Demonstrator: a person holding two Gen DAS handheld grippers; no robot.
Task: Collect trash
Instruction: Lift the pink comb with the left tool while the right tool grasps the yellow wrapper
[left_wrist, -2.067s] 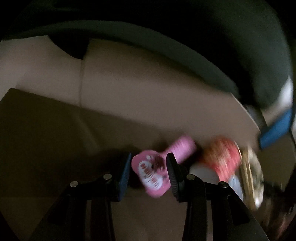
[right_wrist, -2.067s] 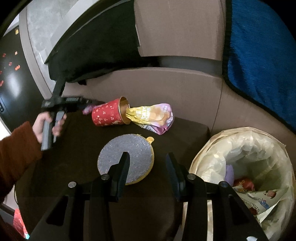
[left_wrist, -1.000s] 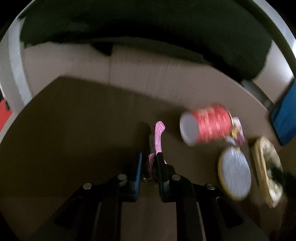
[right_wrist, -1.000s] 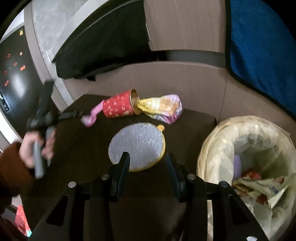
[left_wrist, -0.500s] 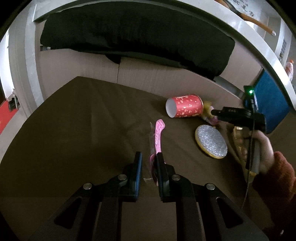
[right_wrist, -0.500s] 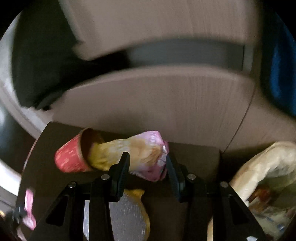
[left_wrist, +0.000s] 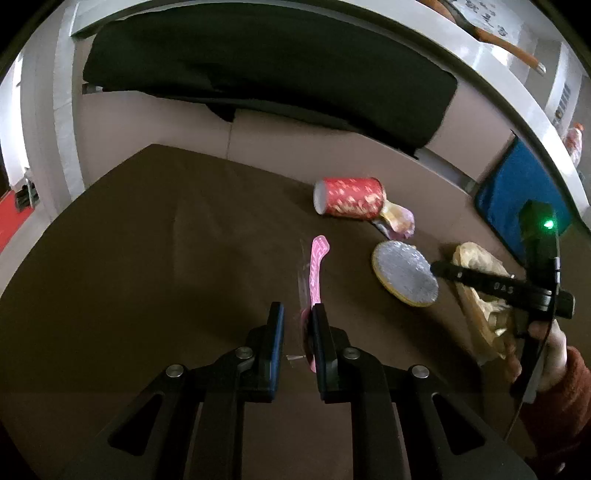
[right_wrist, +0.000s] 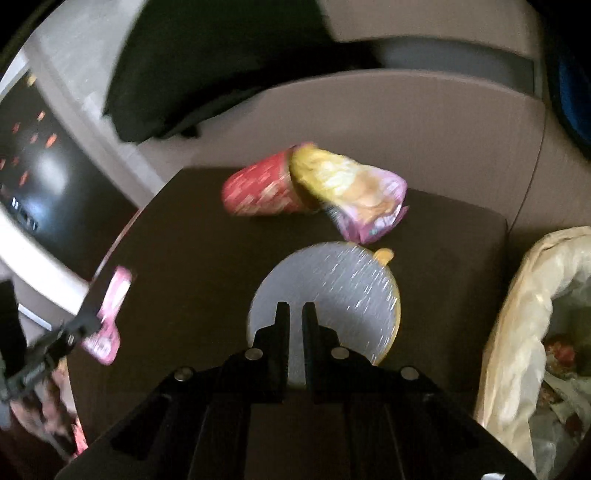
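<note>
My left gripper (left_wrist: 297, 319) is shut on a pink snack wrapper (left_wrist: 316, 267) and holds it edge-on above the dark brown table (left_wrist: 166, 240); the wrapper also shows in the right wrist view (right_wrist: 109, 314). A red paper cup (left_wrist: 349, 202) lies on its side with a yellow and pink wrapper (right_wrist: 354, 192) stuffed in its mouth. A round silver foil lid (right_wrist: 332, 291) lies flat on the table. My right gripper (right_wrist: 294, 314) is shut and empty, just above the lid's near part.
A bin lined with a pale bag (right_wrist: 532, 332) holding several wrappers stands at the table's right edge. A beige sofa (left_wrist: 295, 136) with a black cushion (left_wrist: 258, 70) and a blue cushion (left_wrist: 517, 192) runs behind the table.
My left gripper shut on the pink wrapper and lifted it back off the table. My right gripper swung toward the cup, then came down over the foil lid and shut.
</note>
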